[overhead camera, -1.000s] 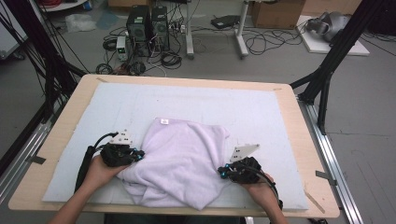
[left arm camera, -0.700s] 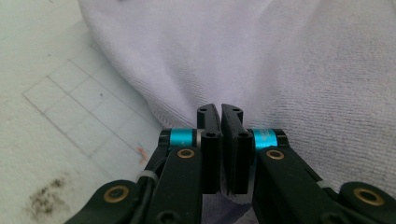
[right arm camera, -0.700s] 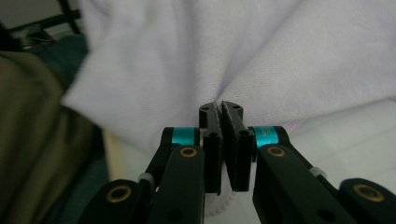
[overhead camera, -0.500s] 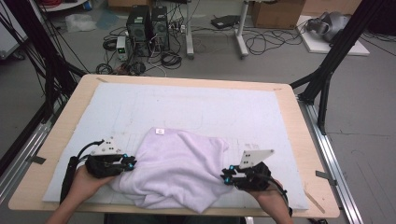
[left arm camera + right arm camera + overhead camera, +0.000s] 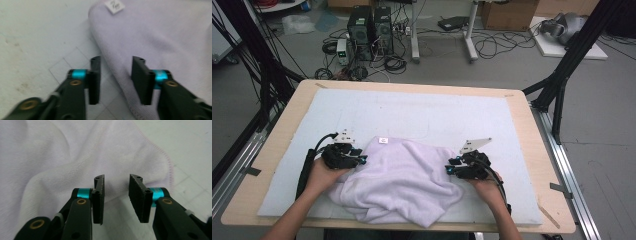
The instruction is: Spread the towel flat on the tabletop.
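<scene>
Now towel folded once, rumpled, near front of surface. Left gripper and right gripper just spread, cloth released. Further folding, smoothing left.

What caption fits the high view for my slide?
Both grippers, left and right, open at opposite sides of a rumpled lilac towel on the mat.

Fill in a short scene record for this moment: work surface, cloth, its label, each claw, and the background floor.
Surface: white mat on a wooden table
Cloth: pale lilac towel, loosely folded and rumpled, near the front edge
Label: small white tag at the towel's far left corner
Left claw: jaws have just been opening, towel edge between them, pads not pressing
Right claw: jaws have just been opening, apart, at the towel's right edge
Floor: computer towers, cables
</scene>
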Demonstrator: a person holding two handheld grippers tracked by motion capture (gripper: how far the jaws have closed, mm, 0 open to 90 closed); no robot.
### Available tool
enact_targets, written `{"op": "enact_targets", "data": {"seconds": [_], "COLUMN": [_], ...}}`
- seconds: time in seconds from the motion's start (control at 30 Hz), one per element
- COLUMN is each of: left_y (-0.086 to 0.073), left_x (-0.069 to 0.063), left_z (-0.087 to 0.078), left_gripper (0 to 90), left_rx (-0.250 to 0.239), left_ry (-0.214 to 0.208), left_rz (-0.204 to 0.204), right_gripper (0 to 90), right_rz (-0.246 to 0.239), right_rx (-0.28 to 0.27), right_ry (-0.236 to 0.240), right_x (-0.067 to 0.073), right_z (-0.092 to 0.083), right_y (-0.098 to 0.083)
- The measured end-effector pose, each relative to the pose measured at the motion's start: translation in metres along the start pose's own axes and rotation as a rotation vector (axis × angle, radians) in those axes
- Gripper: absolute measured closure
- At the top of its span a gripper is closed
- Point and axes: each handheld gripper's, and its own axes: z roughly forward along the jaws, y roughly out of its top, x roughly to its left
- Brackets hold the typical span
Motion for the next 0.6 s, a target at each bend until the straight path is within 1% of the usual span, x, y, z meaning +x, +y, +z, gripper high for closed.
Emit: {"op": "enact_targets", "data": {"seconds": [0.03,0.07,0.1,0.13,0.17,0.2,0.3,0.37,0.4,0.43,0.47,0.5,0.53,0.57,0.6], "left_y": [0.000,0.001,0.001,0.002,0.002,0.002,0.003,0.005,0.007,0.008,0.009,0.011,0.011,0.011,0.010], "left_x": [0.001,0.001,0.000,0.000,-0.001,0.000,0.001,0.001,0.000,0.000,-0.002,-0.003,-0.005,-0.007,-0.008], "left_z": [-0.001,-0.001,-0.002,-0.003,-0.004,-0.006,-0.014,-0.022,-0.025,-0.027,-0.028,-0.026,-0.024,-0.022,-0.019], "left_gripper": [80.1,84.4,85.5,86.0,86.3,86.4,86.4,86.4,86.2,85.8,85.0,82.2,77.0,74.3,72.3], "left_rx": [-0.001,0.005,0.009,0.011,0.005,-0.007,-0.043,-0.084,-0.110,-0.129,-0.134,-0.137,-0.131,-0.119,-0.110], "left_ry": [-0.028,-0.026,-0.024,-0.017,-0.008,-0.007,0.007,0.029,0.029,0.018,0.006,-0.020,-0.045,-0.051,-0.060], "left_rz": [-0.004,0.001,0.003,0.009,0.013,0.009,0.000,-0.008,-0.017,-0.020,-0.020,-0.018,-0.012,-0.001,0.000], "right_gripper": [72.5,78.3,86.1,87.1,87.6,87.7,87.8,87.8,87.7,87.6,87.0,84.8,80.4,79.3,78.9], "right_rz": [0.002,0.004,0.013,0.013,0.014,0.005,-0.020,-0.042,-0.055,-0.056,-0.062,-0.067,-0.080,-0.088,-0.093], "right_rx": [0.011,0.018,0.014,0.014,0.025,0.028,0.017,0.014,0.011,0.009,0.013,0.032,0.073,0.091,0.076], "right_ry": [0.005,0.010,0.037,0.039,0.037,0.032,0.006,-0.013,-0.019,-0.018,-0.014,-0.006,0.019,0.027,0.026], "right_x": [0.000,-0.001,-0.003,-0.004,-0.004,-0.004,-0.001,0.002,0.004,0.006,0.007,0.009,0.011,0.013,0.013], "right_z": [0.004,0.007,0.008,0.008,0.007,0.006,0.000,-0.002,-0.002,0.001,0.006,0.011,0.020,0.023,0.022], "right_y": [0.001,0.001,0.003,0.004,0.007,0.010,0.022,0.030,0.034,0.037,0.039,0.040,0.039,0.040,0.040]}}
